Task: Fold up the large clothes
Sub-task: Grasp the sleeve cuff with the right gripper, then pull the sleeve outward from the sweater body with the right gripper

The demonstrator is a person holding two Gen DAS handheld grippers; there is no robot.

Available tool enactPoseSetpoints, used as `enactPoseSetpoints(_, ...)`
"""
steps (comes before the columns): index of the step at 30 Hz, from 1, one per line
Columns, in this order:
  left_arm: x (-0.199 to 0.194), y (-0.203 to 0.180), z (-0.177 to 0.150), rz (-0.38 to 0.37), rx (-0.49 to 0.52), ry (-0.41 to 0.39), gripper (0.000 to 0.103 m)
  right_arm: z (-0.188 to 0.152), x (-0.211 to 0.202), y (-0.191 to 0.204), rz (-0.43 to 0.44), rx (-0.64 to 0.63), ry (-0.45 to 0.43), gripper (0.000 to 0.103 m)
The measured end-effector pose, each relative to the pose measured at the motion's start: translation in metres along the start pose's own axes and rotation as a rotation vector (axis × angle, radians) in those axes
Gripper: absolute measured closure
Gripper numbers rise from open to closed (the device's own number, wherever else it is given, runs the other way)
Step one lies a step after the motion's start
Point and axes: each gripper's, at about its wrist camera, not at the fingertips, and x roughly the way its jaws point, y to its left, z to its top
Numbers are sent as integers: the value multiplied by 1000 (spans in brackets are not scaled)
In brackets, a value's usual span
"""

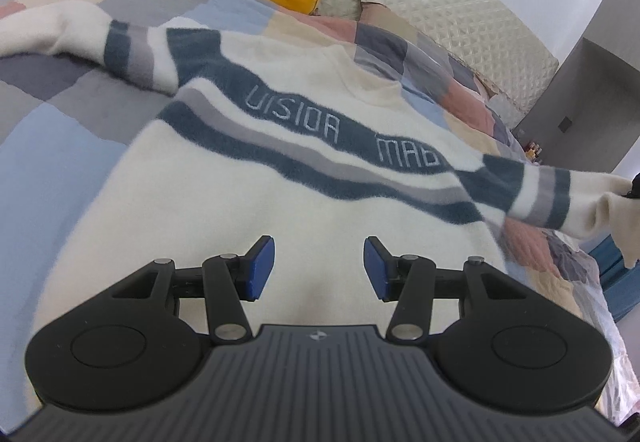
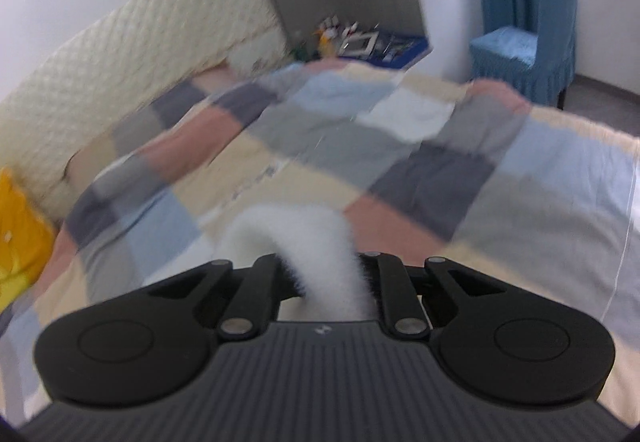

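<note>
None of the folds is finished: the sweater (image 1: 280,170) lies flat mid-frame on the bed (image 1: 60,146). The right gripper (image 2: 326,276) pinches its sleeve (image 2: 320,242), lifted at right; the left gripper (image 1: 319,268) hovers half-open, empty.

Both wrist views look down close over the patchwork quilt (image 1: 60,146).

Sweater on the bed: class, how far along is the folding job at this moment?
Done: the sweater lies spread flat on the quilt. In hand: the right gripper is shut on a sleeve cuff; the left gripper hovers open over the hem. Left: every fold, since the body and the other sleeve lie unfolded.
</note>
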Motion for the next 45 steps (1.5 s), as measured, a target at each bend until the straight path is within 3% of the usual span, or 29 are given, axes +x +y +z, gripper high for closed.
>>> enactPoseSetpoints(4, 5, 3, 1, -6, -6, 15, 48, 16, 35, -4, -66, -75, -19, 88)
enactPoseSetpoints(10, 15, 4, 3, -11, -3, 38, 48, -12, 94, -21, -118, -136, 30, 88)
enactPoseSetpoints(13, 19, 1, 5, -26, 1, 45, 48, -31, 122, -50, -129, -65, 84, 88)
enactPoseSetpoints(16, 21, -4, 5, -35, 17, 48, 48, -50, 140, -86, -91, 107, 141, 87)
enactPoseSetpoints(20, 23, -5, 2, -39, 27, 64, 48, -64, 141, -107, -20, 197, 145, 83)
enactPoseSetpoints(26, 12, -6, 1, -65, 17, 53, 48, -64, 122, -119, 35, 239, 161, 53)
enactPoseSetpoints(27, 9, -7, 0, -67, 16, 49, 48, -61, 119, -125, 57, 248, 154, 47)
enactPoseSetpoints(31, 0, -7, 0, -74, 8, 32, 48, -54, 96, -142, 98, 235, 87, 45)
enactPoseSetpoints(33, -3, -7, 0, -72, 11, 26, 48, -55, 86, -157, 97, 272, 47, 35)
enactPoseSetpoints(41, 0, -5, -3, -48, -2, 31, 48, -86, 81, -215, 22, 433, -4, 36)
enactPoseSetpoints(45, 6, -1, -4, -47, -29, 51, 48, -110, 90, -235, 43, 538, 22, 46)
